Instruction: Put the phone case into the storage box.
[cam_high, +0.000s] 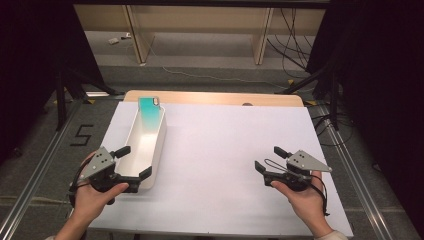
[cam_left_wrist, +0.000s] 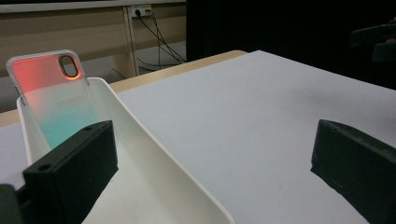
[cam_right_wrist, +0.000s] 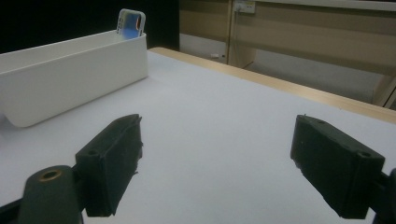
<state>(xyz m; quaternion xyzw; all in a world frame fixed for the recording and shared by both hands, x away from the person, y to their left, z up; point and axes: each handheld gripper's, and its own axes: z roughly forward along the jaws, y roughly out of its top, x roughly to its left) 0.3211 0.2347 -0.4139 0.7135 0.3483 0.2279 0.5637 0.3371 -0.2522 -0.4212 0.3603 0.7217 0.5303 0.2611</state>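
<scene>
1. White plastic bin (cam_high: 161, 131) lies lengthwise on the left of my counter (cam_high: 235, 150), a phone case (cam_high: 150, 111) leaning upright against its far end wall, teal below and red toward the camera hole in the left gripper view.
2. By my reading the case is already stowed in the bin; nothing else waits on the counter, so little looks left beyond drawing back or lifting the case out.
3. My left hand-held gripper (cam_high: 133, 161) has its jaws spread wide and empty, straddling the bin's near right wall: one jaw over the bin's inside, the other over bare counter.
4. The case stands well ahead of that hand-held gripper, at the bin's opposite end, untouched.
5. My right hand-held gripper (cam_high: 270, 159) hangs wide open and empty over the counter's right side, well apart from bin and case.
</scene>
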